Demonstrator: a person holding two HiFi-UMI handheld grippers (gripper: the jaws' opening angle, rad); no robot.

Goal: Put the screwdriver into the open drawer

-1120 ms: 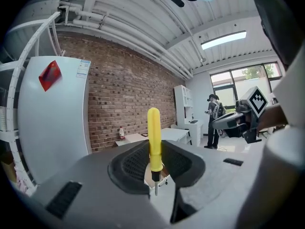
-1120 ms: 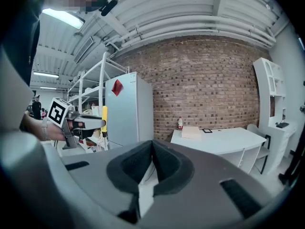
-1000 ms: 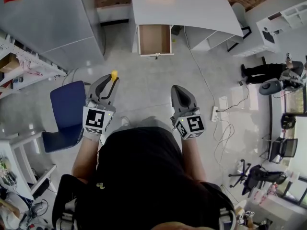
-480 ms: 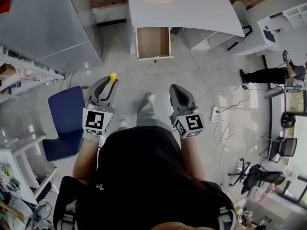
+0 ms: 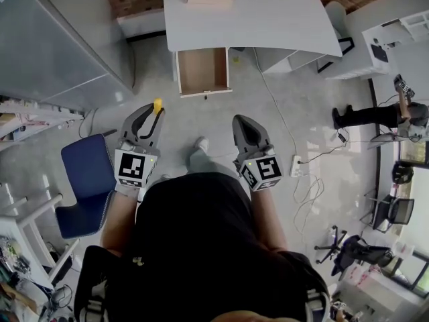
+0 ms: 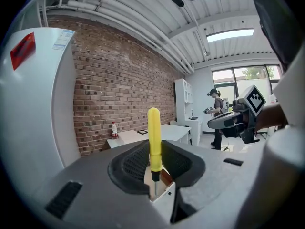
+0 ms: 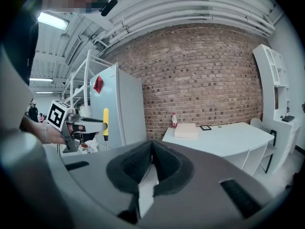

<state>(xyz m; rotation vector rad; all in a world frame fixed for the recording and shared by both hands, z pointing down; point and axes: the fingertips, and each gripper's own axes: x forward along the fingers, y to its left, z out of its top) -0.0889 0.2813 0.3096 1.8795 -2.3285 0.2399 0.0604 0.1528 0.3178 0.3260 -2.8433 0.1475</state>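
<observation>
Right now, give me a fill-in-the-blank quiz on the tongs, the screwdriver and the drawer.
The left tongs grip a screwdriver with a ____ handle.
The right tongs are shut and hold ____.
The drawer under the white desk stands ____.
Missing words: yellow, nothing, open.

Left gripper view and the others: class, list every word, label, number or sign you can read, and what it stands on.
No text is readable in any view.
Red sticker on the white cabinet: print too blurred.
White label at the cabinet's top: too small.
Bottle label: too small.
Marker cubes: square patterns only, no letters.
</observation>
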